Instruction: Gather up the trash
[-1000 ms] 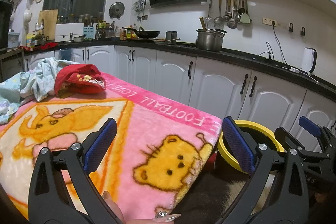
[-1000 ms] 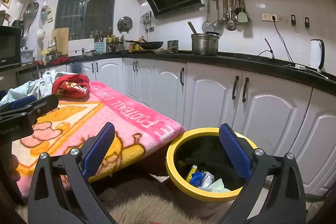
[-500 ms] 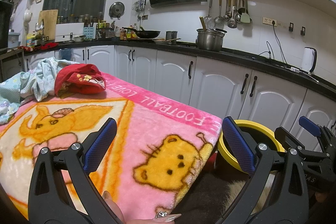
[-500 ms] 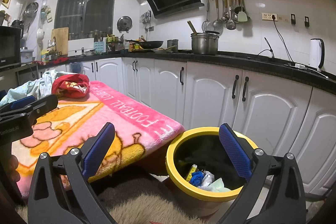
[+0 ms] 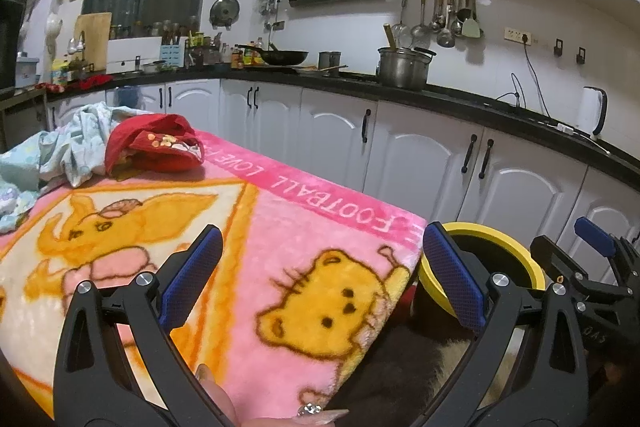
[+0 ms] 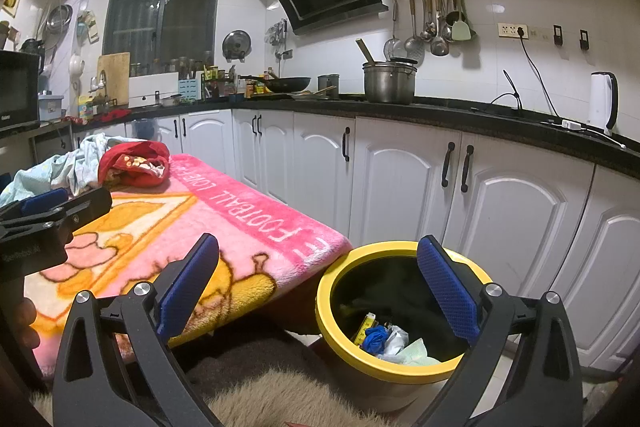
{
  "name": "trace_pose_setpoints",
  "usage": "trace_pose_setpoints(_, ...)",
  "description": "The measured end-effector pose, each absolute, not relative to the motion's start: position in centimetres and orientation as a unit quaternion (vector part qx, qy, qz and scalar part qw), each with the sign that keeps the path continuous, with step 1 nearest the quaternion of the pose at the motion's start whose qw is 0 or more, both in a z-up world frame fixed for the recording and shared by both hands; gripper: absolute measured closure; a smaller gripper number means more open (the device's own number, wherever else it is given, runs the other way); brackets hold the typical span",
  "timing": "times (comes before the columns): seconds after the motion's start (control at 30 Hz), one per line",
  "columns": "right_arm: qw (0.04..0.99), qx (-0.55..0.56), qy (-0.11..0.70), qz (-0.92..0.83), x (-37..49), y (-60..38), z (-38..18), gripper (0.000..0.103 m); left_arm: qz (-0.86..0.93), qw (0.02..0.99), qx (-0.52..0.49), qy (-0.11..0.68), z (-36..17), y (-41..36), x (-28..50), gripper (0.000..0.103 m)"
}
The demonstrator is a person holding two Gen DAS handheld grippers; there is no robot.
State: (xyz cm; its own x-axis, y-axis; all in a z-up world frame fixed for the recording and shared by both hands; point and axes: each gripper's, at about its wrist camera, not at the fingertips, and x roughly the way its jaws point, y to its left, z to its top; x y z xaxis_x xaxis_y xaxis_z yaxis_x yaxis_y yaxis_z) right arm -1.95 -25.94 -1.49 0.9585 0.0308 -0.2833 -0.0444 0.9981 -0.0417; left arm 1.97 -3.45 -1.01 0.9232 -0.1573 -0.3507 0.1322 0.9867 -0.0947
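The left gripper (image 5: 320, 279) is held with its blue-padded fingers (image 5: 192, 279) spread wide and nothing between them. It is poised above the pink blanket (image 5: 280, 227) that covers the table, over the near right corner where a yellow bear (image 5: 332, 311) is printed. The right gripper (image 6: 316, 291) is likewise spread wide and empty, its fingers (image 6: 444, 291) framing the yellow bin (image 6: 384, 367), which is seen from above. The bin is set on the floor just beside the table's right corner, with its rim close against the hanging blanket edge. Inside the bin, trash (image 6: 384, 339) is gathered at the bottom: a blue crumpled piece, white and pale green scraps, and a yellow strip. A brown fur rug (image 6: 272, 399) is spread on the floor below the grippers, against the bin's base. At the far left end of the table, a red cloth (image 5: 156, 147) is piled beside a light blue cloth (image 5: 68, 151), the two touching. Behind the table, white cabinets (image 6: 400, 179) under a black countertop are lined along the wall, with a steel pot (image 6: 388, 83) and a wok (image 6: 288, 83) on top.
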Motion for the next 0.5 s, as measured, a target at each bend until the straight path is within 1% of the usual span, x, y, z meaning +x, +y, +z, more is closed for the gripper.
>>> trace_pose_setpoints(0.27, 0.987, -0.03, 0.156, 0.034, -1.2, -24.9, -1.5, 0.006, -0.055, 0.978, -0.054, 0.193, -0.5, -1.7, 1.7, 0.011)
trace_pose_setpoints(0.33, 0.984, -0.033, 0.162, 0.059, -0.6, -23.2, -0.7, 0.006, -0.031, 0.976, -0.072, 0.202, 0.0, 0.7, 1.3, 0.011)
trace_pose_setpoints(0.4, 0.979, -0.04, 0.173, 0.104, 0.7, -19.5, 0.5, 0.006, 0.015, 0.973, -0.085, 0.215, 0.6, 4.7, 0.7, 0.011)
trace_pose_setpoints(0.43, 0.97, -0.045, 0.187, 0.149, 1.6, -16.6, 0.8, 0.006, 0.049, 0.971, -0.087, 0.219, 0.7, 7.0, 0.3, 0.011)
trace_pose_setpoints(0.5, 0.952, -0.053, 0.22, 0.209, 3.2, -10.8, 0.8, 0.006, 0.152, 0.955, -0.101, 0.232, 0.3, 14.0, -1.1, 0.011)
